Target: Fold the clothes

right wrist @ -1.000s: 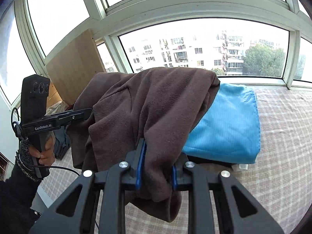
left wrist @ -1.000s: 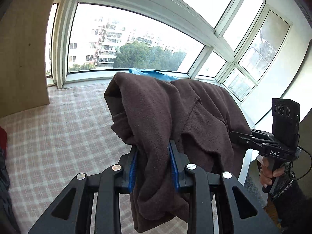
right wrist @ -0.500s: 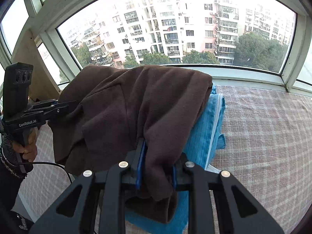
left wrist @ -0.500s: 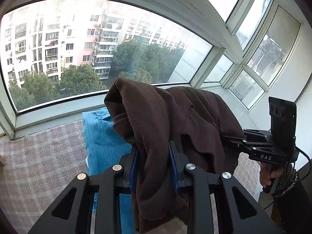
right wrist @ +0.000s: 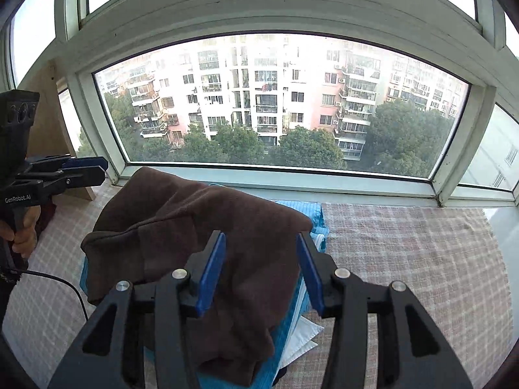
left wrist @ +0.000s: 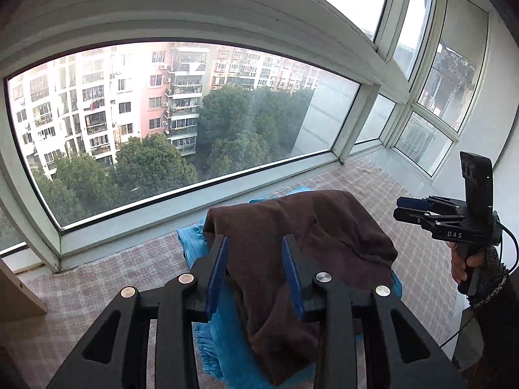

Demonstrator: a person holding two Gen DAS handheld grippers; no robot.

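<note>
Here both sets of jaws had just been opening, the left gripper (left wrist: pixel 254 274) and right gripper (right wrist: pixel 261 267) parted around the folded brown garment (right wrist: pixel 201 227), pads clear. It lay atop the blue folded cloth (right wrist: pixel 305 210) on the checked surface (right wrist: pixel 405 253) below the window (right wrist: pixel 275 103). Withdrawing straight back, without snagging cloth, would probably keep the fold tidy.

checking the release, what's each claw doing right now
left claw: just opening, brown garment still between its pads
right claw: just opened, garment released
</note>
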